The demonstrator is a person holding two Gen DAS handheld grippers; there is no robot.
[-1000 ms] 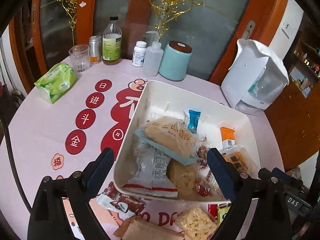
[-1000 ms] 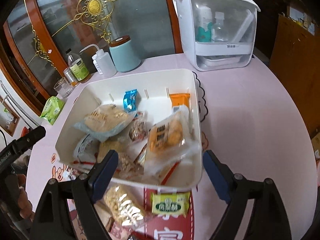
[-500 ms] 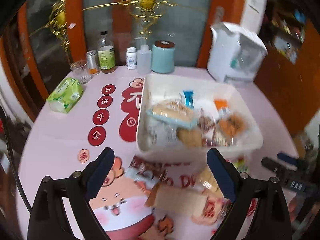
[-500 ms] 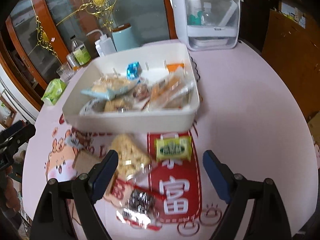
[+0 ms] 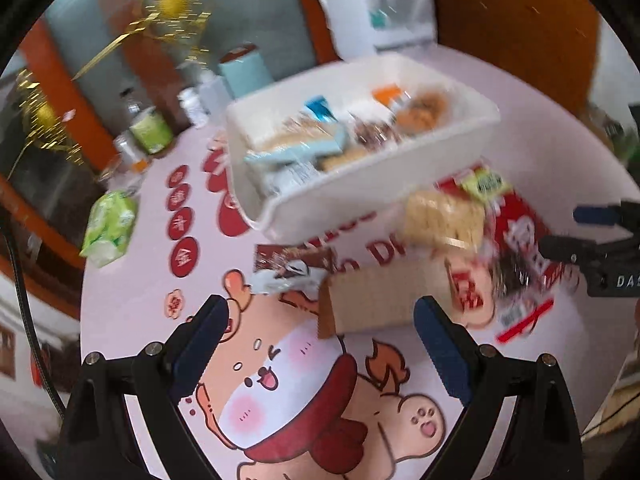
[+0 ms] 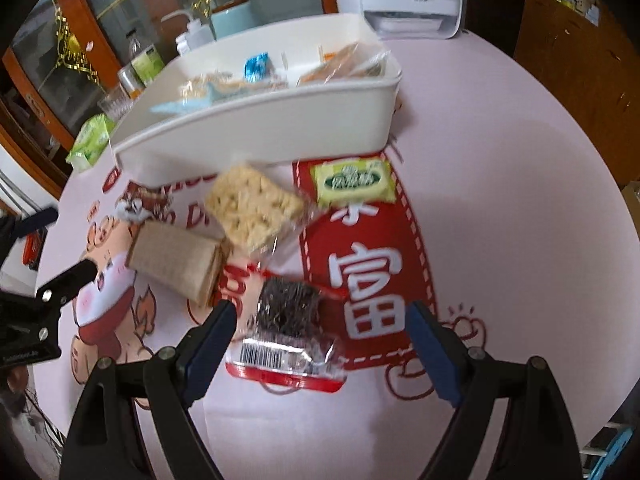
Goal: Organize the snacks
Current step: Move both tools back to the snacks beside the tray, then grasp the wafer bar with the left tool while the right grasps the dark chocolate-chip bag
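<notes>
Both tongs, left (image 5: 320, 334) and right (image 6: 320, 330), are spread wide, nothing gripped; a dark snack (image 6: 289, 312) is framed between the right ones, bin (image 6: 256, 128) at 12 o'clock.

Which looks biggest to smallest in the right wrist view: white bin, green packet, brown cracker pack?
1. White bin, by far.
2. Brown cracker pack.
3. Green packet, though it lies slightly farther away, so unsure.

The printed cloth (image 6: 500, 208) on the bench bore a large white "富" on its red banner (image 6: 368, 280) and a "金" in one red circle (image 5: 184, 257), the right gripper (image 5: 608, 248) showed "DAS" on its body, and the other packet print was too blurred to read.
</notes>
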